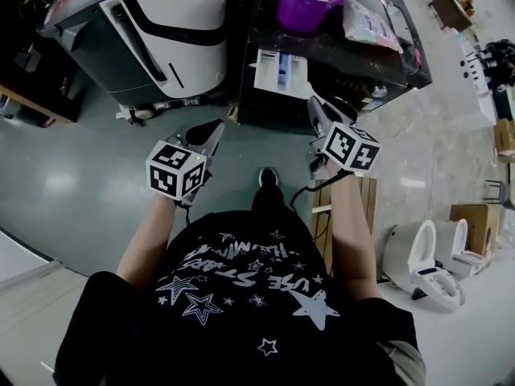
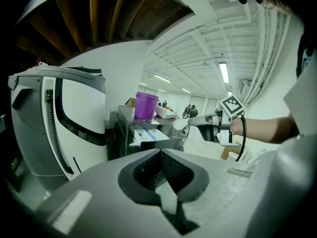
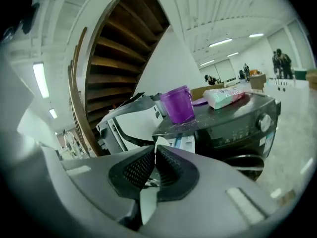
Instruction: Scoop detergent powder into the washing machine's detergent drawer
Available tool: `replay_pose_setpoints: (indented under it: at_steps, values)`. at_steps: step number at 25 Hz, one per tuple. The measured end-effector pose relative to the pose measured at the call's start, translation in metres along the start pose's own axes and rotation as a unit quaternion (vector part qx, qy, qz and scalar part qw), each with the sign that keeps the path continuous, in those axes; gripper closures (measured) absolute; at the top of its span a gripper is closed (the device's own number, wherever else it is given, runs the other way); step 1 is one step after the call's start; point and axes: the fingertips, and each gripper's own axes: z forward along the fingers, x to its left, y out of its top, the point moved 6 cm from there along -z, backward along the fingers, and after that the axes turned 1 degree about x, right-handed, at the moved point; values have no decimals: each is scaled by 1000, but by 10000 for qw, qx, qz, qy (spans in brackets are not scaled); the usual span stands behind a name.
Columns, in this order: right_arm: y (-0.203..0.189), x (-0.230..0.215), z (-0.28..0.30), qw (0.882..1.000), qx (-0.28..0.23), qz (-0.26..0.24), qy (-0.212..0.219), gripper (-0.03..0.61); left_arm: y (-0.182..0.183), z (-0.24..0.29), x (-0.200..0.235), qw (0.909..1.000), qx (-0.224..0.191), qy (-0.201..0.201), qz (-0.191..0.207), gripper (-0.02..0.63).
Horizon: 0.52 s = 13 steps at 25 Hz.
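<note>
A dark washing machine (image 1: 366,51) stands ahead with its white detergent drawer (image 1: 281,72) pulled out. On its top sit a purple tub of white powder (image 1: 304,2) and a detergent bag (image 1: 368,22). My right gripper (image 1: 315,104) is just right of the drawer, shut on a white scoop. The scoop's bowl (image 2: 179,124) shows at that gripper's tip in the left gripper view, and its handle (image 3: 156,144) sticks up between the pads. My left gripper (image 1: 215,129) hangs lower left of the drawer, shut with nothing in it.
A large white and dark grey appliance (image 1: 153,30) stands left of the washer. A wooden pallet (image 1: 326,215) lies by my right side. Two white toilets (image 1: 426,260) and cardboard boxes (image 1: 475,215) sit further right.
</note>
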Motion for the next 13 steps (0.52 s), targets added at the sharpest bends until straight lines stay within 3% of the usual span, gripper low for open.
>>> replay_pose_setpoints:
  at_steps: [8,13]
  values:
    - [-33,34,-34,9934,-188,1068,373,545,-21,-36,-10,9999,-79,-107,-17,614]
    - [-49,64,-53,9888,-286,1327,626,545,-30,-59,-18,9996,-135,-253,82,614]
